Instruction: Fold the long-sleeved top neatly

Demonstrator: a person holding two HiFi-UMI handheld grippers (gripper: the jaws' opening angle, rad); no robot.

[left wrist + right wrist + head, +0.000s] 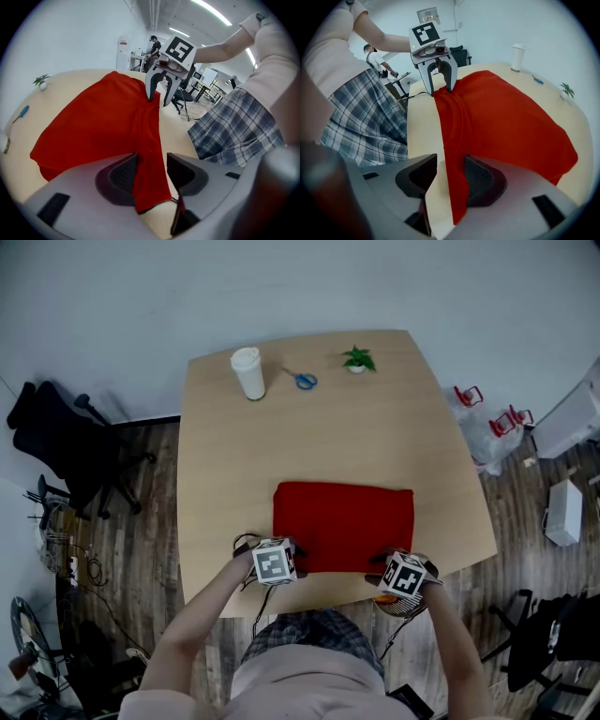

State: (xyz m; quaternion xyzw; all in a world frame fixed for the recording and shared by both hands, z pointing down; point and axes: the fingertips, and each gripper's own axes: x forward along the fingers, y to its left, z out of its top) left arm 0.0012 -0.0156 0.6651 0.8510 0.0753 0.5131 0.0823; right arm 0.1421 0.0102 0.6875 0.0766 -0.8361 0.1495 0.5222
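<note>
The red long-sleeved top [342, 526] lies folded into a flat rectangle near the front edge of the wooden table [225, 474]. My left gripper [281, 557] is at its near left corner and my right gripper [392, 570] at its near right corner. In the left gripper view the left gripper [151, 173] is open, and the top's near hem [147, 164] lies between the pads against only one of them. In the right gripper view the right gripper [451, 171] is open too, the hem [457, 159] resting against one pad with a gap to the other.
A white cup [248, 373], blue scissors [302, 380] and a small potted plant [357, 359] stand along the table's far edge. A black office chair [56, 442] is on the floor at the left. The person's plaid skirt [314, 629] is against the front edge.
</note>
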